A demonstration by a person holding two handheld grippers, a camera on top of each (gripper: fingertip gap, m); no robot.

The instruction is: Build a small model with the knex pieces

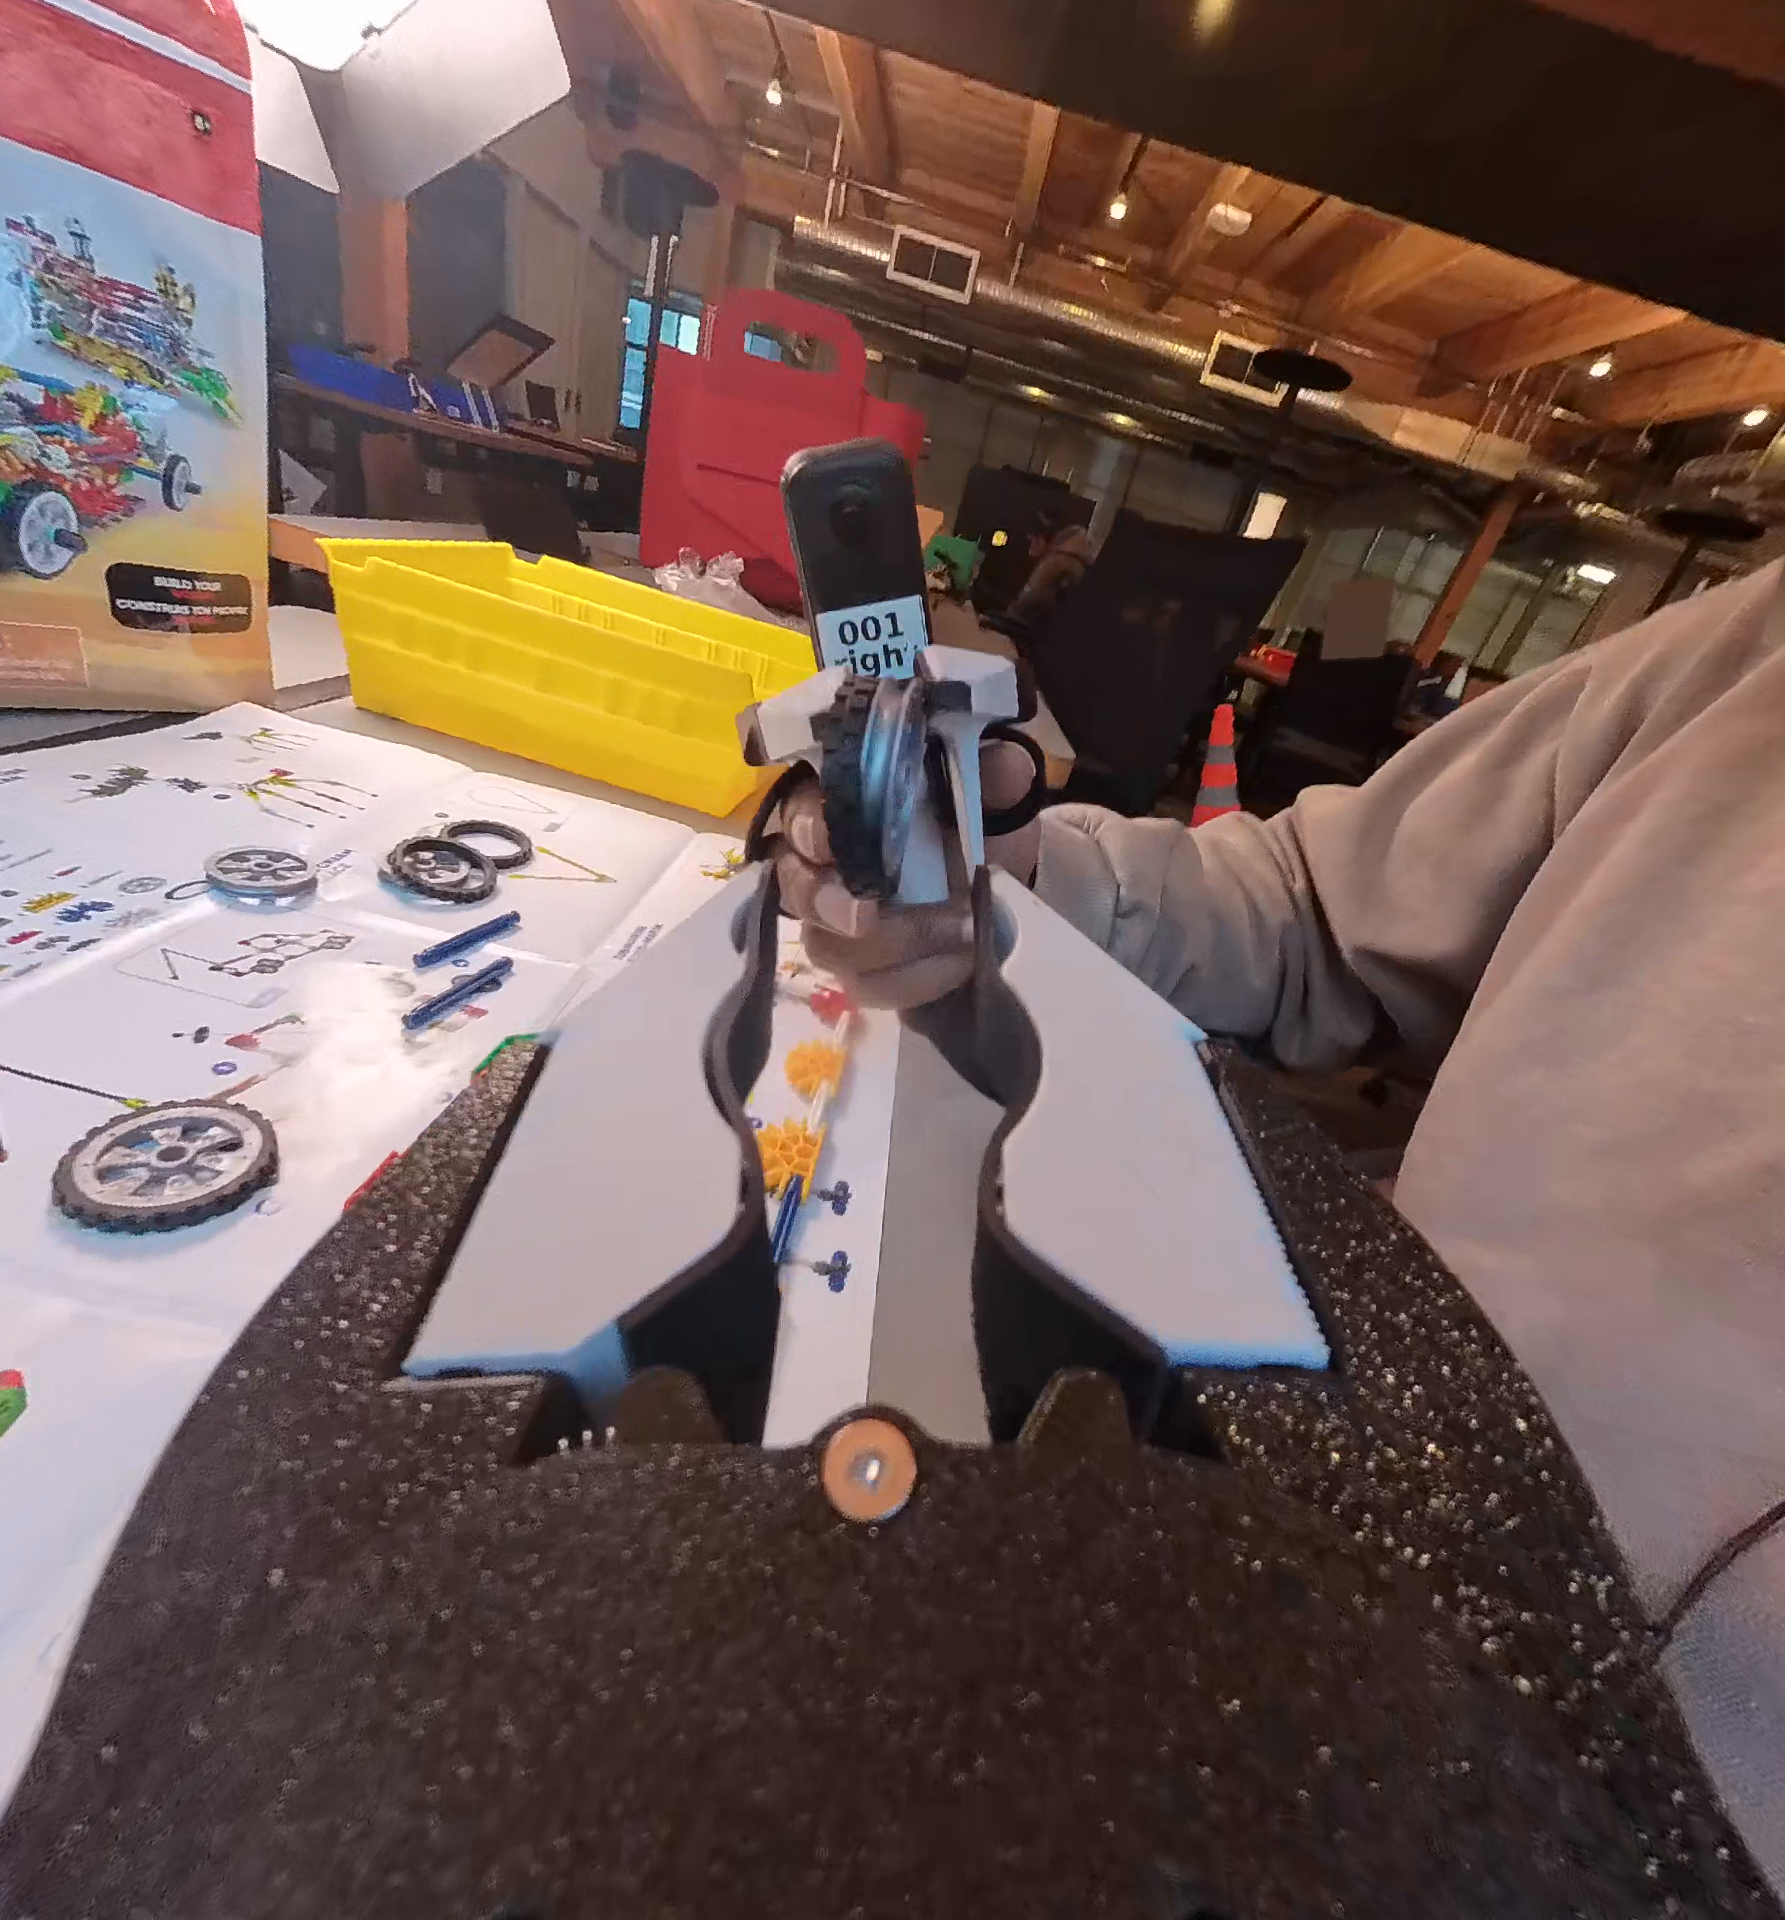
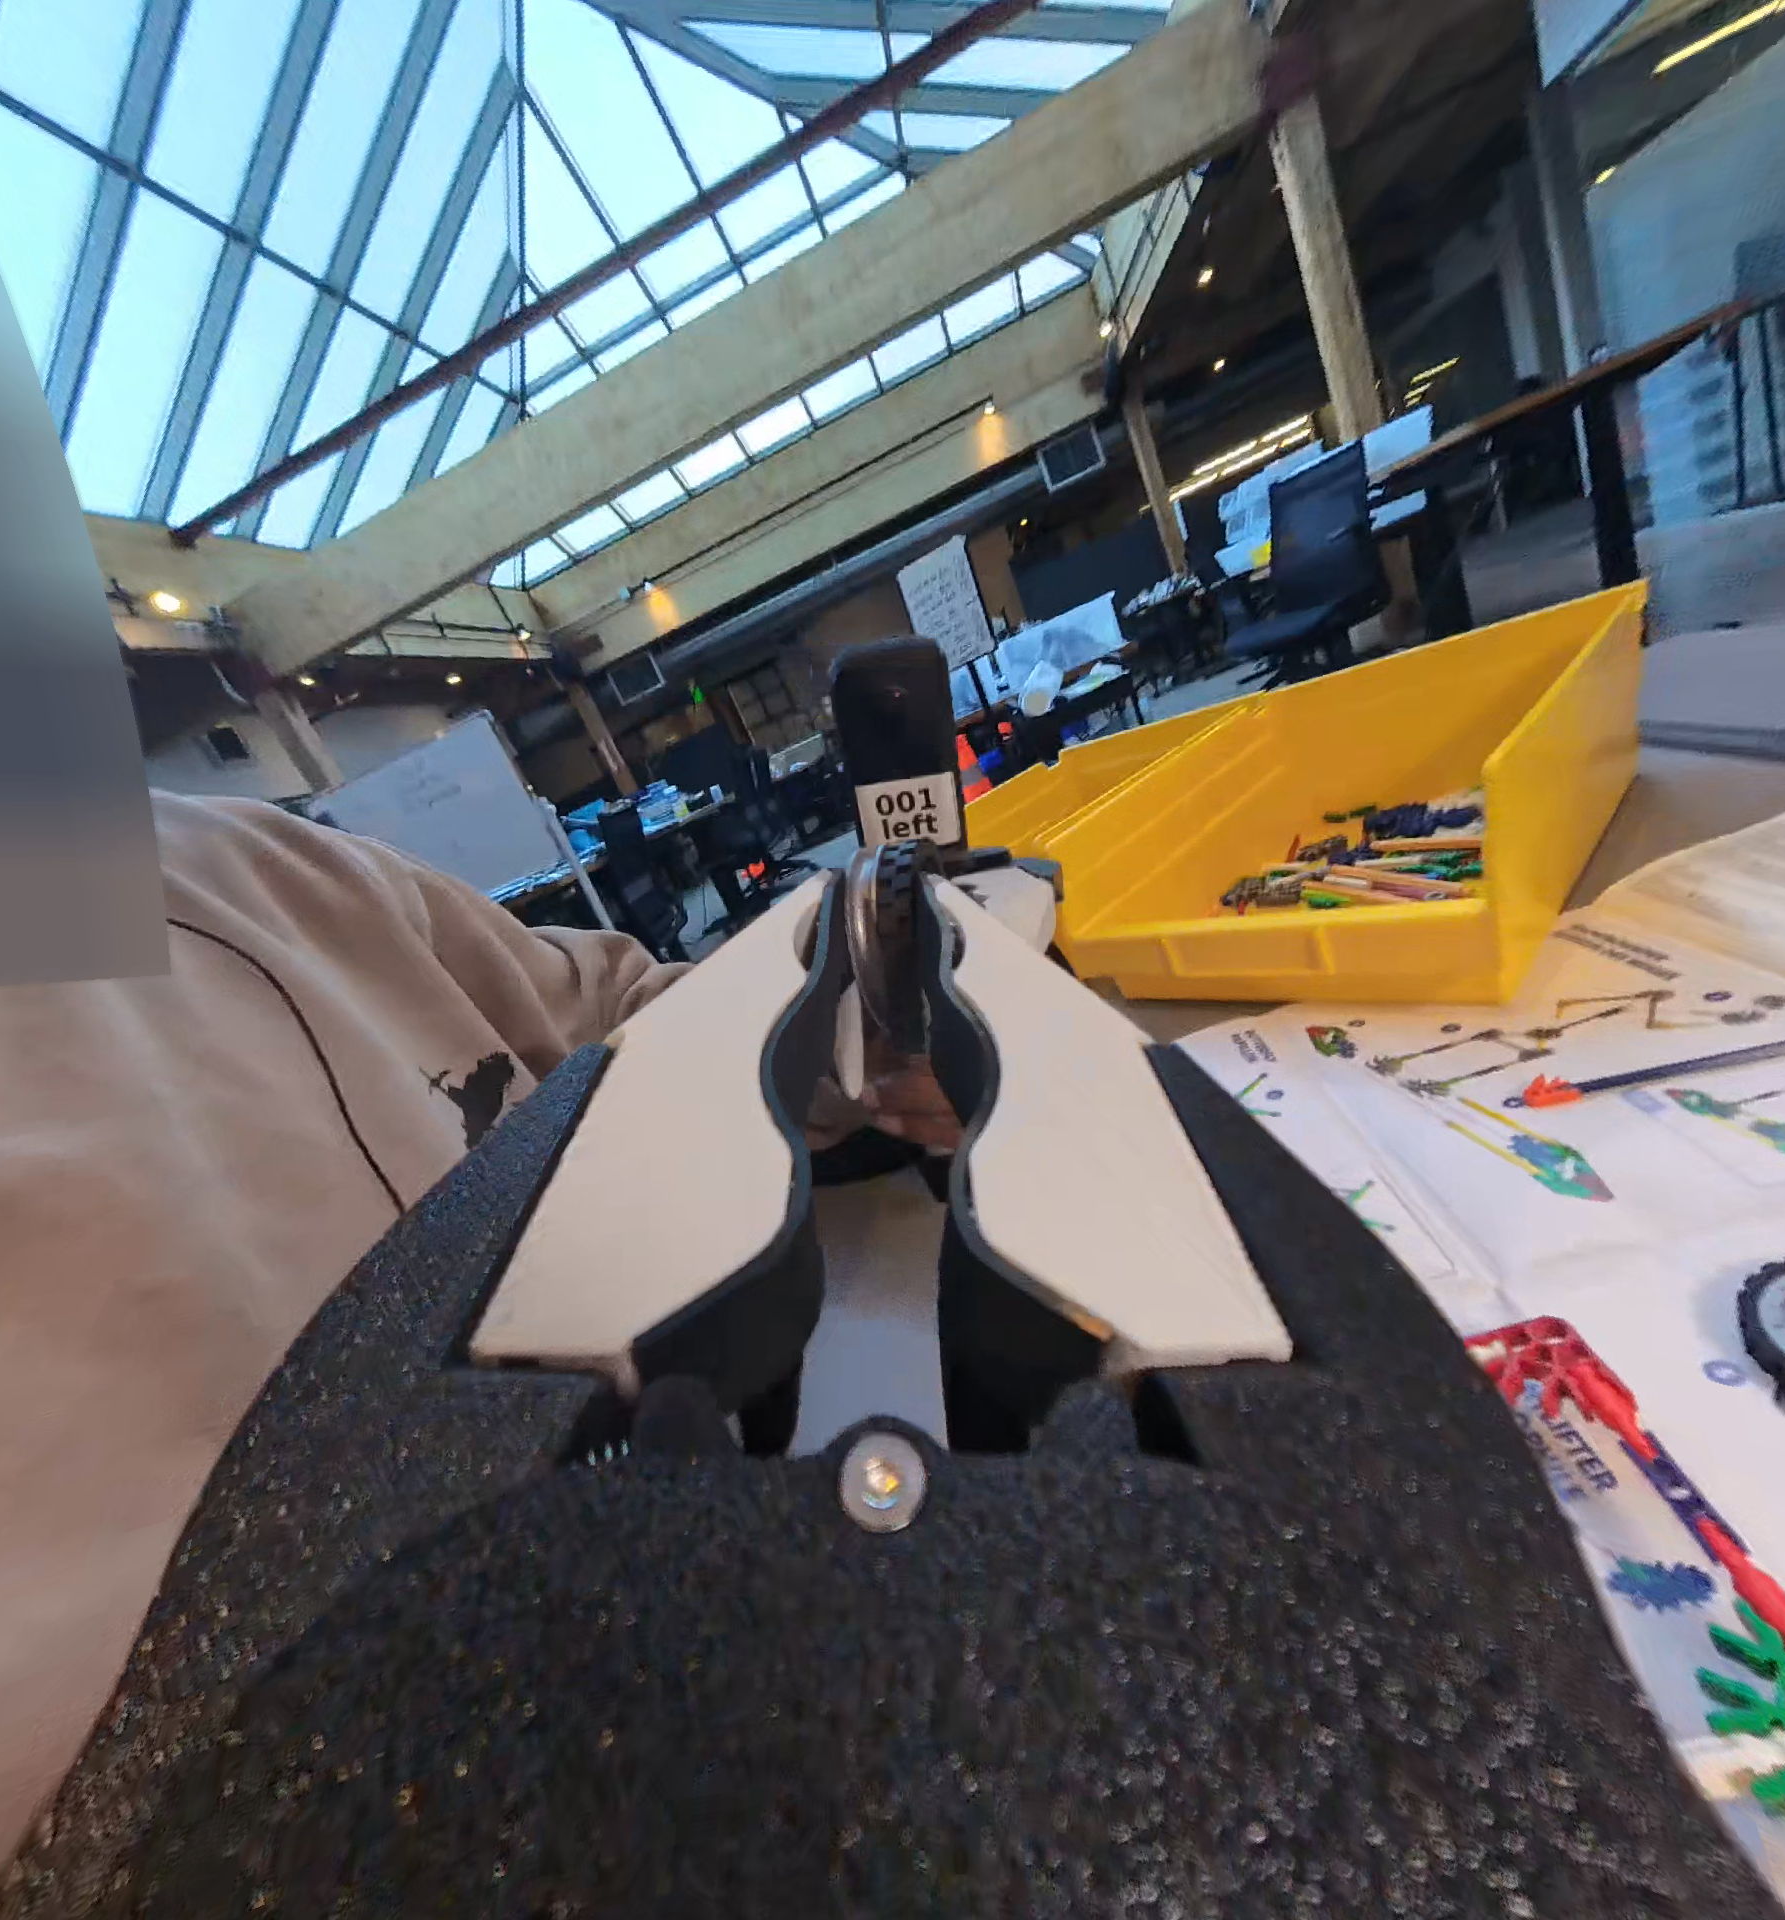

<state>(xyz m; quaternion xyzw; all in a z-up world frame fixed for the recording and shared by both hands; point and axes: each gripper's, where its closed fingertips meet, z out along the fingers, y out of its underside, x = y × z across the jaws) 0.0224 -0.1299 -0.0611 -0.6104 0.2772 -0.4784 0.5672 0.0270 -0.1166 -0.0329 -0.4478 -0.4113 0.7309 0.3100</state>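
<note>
– Up between your two tools, clear of the table, what am I holding?
– Your right gripper (image 2: 886,899) is clamped on the wheel (image 1: 867,790), which sits edge-on in the air above the instruction sheet (image 1: 244,1039). Your left gripper (image 1: 867,899) stands open, with a tip on either side of the wheel's lower rim. I cannot tell whether they touch it.
– How do I handle it well?
– As I judge it, the knobbly black tyre is soft and grippy, while the grey hub looks hard and shiny. Press squarely and lightly, because a round disc pinched off-centre will probably swivel. Line your left fingers flat to its faces.
– What lies around it?
– A second wheel (image 1: 166,1153) lies flat on the paper sheet, near loose black tyres (image 1: 441,868) and thin blue rods (image 1: 462,940). The glossy yellow bin (image 1: 555,665) sits behind them
</note>
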